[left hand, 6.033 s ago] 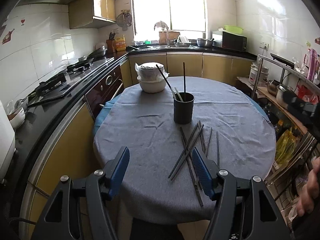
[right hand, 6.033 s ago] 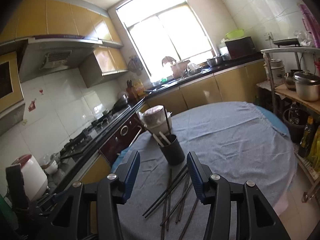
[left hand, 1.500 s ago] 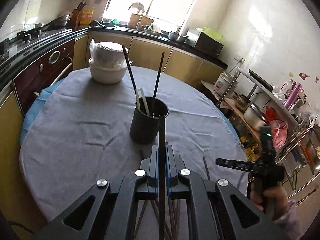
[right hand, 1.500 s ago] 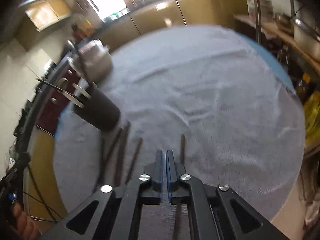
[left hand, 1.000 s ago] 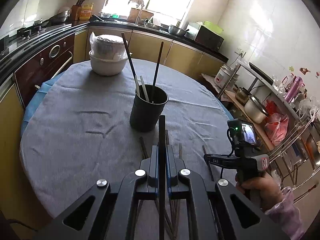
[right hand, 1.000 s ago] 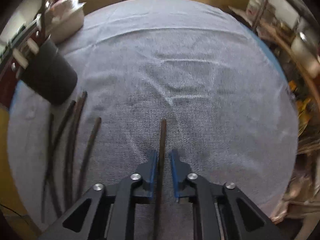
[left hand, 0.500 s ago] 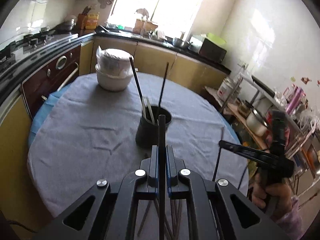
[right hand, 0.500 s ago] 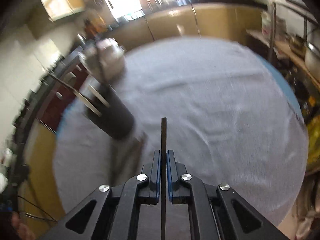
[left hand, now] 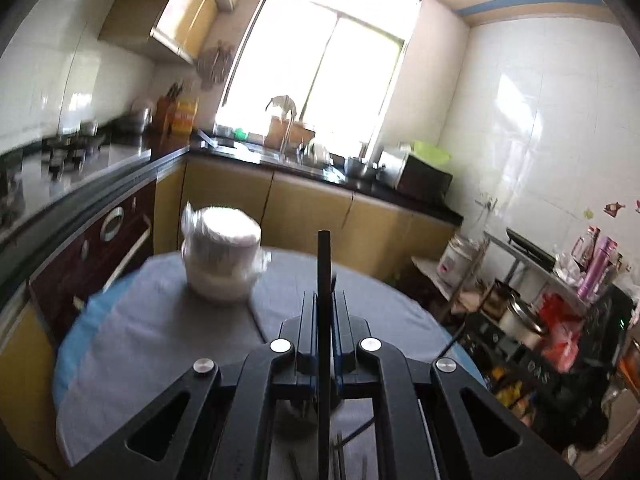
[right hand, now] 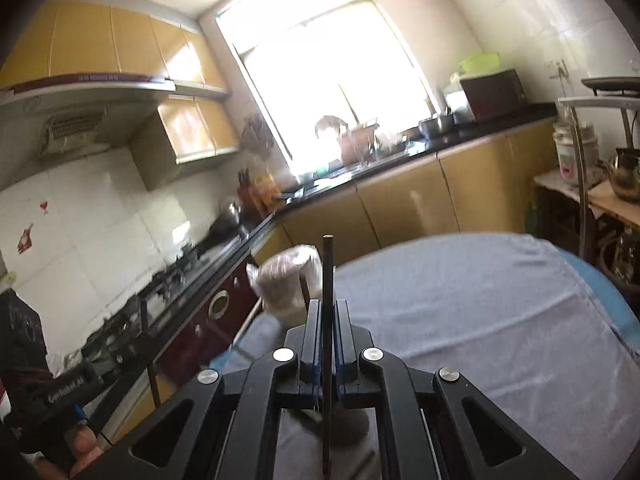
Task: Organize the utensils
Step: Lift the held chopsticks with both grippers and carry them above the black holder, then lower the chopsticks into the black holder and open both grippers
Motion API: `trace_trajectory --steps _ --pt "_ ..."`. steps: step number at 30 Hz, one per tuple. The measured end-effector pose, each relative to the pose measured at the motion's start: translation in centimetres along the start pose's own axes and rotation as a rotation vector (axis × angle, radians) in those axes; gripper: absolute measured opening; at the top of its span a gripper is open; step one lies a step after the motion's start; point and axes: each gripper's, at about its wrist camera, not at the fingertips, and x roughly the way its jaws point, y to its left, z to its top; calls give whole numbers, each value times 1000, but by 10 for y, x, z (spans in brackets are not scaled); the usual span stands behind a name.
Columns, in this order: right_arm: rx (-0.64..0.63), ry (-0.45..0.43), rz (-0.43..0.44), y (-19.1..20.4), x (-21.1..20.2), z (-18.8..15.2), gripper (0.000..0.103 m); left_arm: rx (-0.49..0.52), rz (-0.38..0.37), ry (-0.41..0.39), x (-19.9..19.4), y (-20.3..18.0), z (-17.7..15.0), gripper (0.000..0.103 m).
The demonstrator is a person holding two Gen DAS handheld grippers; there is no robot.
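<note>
Left claw: our left claw (left hand: 324,312) is closed tight on a dark chopstick (left hand: 323,264), which stands nearly upright in the centre of the left wrist view, its tip above the pads.
Right claw: our right claw (right hand: 327,320) is likewise pinched on a second chopstick (right hand: 328,268), upright in the middle of the right wrist view, with its lower length running down past the pads.
Handling: we judge both sticks light, stiff and smooth; a thin rod held at one spot can pivot or slide, so we want a firm hold near mid-length and the stick kept along the pads.
Holder: a dark rounded shape low in the centre of each view, under the claws, may be the cup; it is too hidden and blurred for us to say.
More utensils: a few dark sticks (left hand: 340,452) lie at the bottom centre of the left view.
Surface: the round surface (right hand: 500,320) with its grey cloth fills the lower right of the right view, bare there.
Edges: its rim curves near the right border; the wrapped bowls (left hand: 222,256) sit left of centre, the stove counter (right hand: 180,276) at left.
Room: we judge free room above and to the right.
</note>
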Motion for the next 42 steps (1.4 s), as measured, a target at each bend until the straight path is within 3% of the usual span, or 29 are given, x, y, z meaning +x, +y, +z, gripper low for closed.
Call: trace_trajectory --steps 11,20,29,38,42 --pt "-49 -115 -34 23 25 28 6 11 70 -181 52 -15 39 7" --pt "-105 -32 -62 22 55 0 6 13 182 -223 85 -4 12 7" --pt "-53 97 -17 5 59 -22 7 45 141 -207 74 -8 -16 7" --pt "20 126 0 -5 51 -23 8 155 124 -202 74 -19 -3 7" --pt "33 141 24 -2 48 -24 8 129 120 -168 75 -7 1 7"
